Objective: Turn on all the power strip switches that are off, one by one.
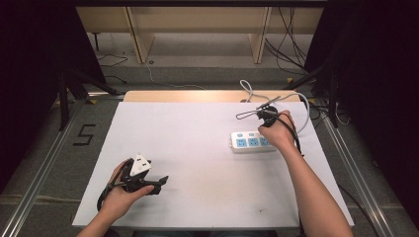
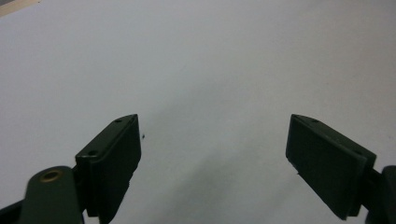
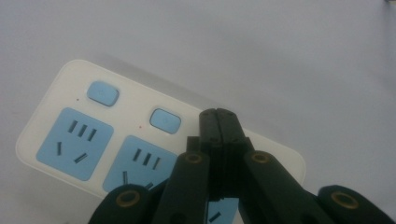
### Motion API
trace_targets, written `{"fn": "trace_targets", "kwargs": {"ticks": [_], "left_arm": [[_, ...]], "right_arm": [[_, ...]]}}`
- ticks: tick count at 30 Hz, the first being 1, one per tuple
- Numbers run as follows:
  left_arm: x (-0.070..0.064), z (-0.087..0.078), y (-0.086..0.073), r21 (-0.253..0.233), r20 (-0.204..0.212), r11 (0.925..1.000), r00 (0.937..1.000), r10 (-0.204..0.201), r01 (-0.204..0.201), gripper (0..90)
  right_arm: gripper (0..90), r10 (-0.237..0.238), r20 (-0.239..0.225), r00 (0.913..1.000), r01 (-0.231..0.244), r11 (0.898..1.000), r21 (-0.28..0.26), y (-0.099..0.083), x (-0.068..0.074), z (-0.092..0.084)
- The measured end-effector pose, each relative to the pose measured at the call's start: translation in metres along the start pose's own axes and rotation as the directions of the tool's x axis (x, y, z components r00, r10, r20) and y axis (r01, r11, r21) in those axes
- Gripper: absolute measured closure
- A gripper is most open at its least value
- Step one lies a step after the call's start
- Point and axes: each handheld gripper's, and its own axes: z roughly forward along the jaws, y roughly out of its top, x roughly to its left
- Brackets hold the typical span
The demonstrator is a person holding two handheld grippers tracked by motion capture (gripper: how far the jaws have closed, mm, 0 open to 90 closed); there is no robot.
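Overhead, closed right hand-held gripper above power strip, white table

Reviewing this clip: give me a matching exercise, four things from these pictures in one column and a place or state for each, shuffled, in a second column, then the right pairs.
Things:
1. left gripper
2. right gripper
3. power strip
4. white cable

Places or states:
A. white body with blue sockets and blue buttons, lying flat on the table
B. jaws pressed together, nothing between them, poised over the strip
C. curves round the table's far right corner
D. jaws wide apart over bare white surface, near the front left

Pairs: 1-D, 2-B, 3-A, 4-C
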Motion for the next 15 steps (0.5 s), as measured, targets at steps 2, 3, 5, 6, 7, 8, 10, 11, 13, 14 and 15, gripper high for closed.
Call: {"fn": "trace_targets", "kwargs": {"ticks": [2, 3, 5, 6, 7, 8, 10, 11, 13, 14, 15], "left_arm": [[-0.0001, 0.0001, -0.0001, -0.001, 0.0, 1.0, 1.0, 0.0, 0.0, 18.0], [0.0, -0.0001, 0.0, 0.001, 0.001, 1.0, 1.0, 0.0, 0.0, 18.0], [0.0002, -0.0003, 0.0, 0.0, 0.0, 1.0, 1.0, 0.001, -0.001, 18.0], [0.0003, -0.0003, 0.0, 0.001, 0.0, 1.0, 1.0, 0.001, -0.001, 18.0], [0.0003, -0.0002, 0.0, 0.0, 0.0, 1.0, 1.0, 0.001, -0.001, 18.0], [0.0003, -0.0003, 0.0, 0.001, 0.001, 1.0, 1.0, 0.001, -0.001, 17.9], [0.0002, -0.0003, 0.0, 0.001, 0.0, 1.0, 1.0, 0.001, -0.001, 18.0], [0.0, -0.0001, 0.0, 0.0, -0.001, 1.0, 1.0, 0.0, 0.0, 18.0], [-0.0001, 0.0, 0.0, -0.001, 0.0, 1.0, 1.0, -0.001, 0.001, 18.0], [-0.0002, 0.0, 0.0, -0.001, 0.0, 1.0, 1.0, -0.001, 0.001, 18.0], [-0.0001, 0.0, 0.0, 0.0, 0.0, 1.0, 1.0, -0.001, 0.001, 18.0]], "right_arm": [[90.0, -0.004, 0.0, 1.0, 0.004, 1.0, 0.002, 0.0003, 0.001, 0.0002], [90.0, -0.003, -0.001, 1.0, 0.003, 1.0, 0.0, 0.0004, 0.0016, 0.0005], [90.0, -0.002, -0.009, 1.0, 0.002, 1.0, -0.002, 0.0011, 0.0025, 0.0005], [90.0, -0.002, -0.009, 1.0, 0.002, 1.0, -0.002, 0.0011, 0.0025, 0.0005], [90.0, -0.002, -0.01, 1.0, 0.002, 1.0, -0.001, 0.0012, 0.003, 0.0008], [90.0, -0.003, -0.011, 0.9999, 0.003, 1.0, 0.004, 0.0014, 0.0036, 0.0008], [90.0, -0.004, -0.013, 0.9999, 0.004, 1.0, 0.002, 0.0023, 0.0052, 0.0009], [90.0, -0.004, -0.013, 0.9999, 0.004, 1.0, 0.002, 0.0023, 0.0052, 0.0009], [90.0, -0.012, -0.016, 0.9998, 0.012, 1.0, 0.001, 0.0045, 0.0076, 0.0001], [90.0, -0.012, -0.016, 0.9998, 0.012, 1.0, 0.001, 0.0045, 0.0076, 0.0001], [90.0, -0.011, -0.019, 0.9998, 0.011, 1.0, 0.002, 0.0055, 0.0085, -0.0005]]}}
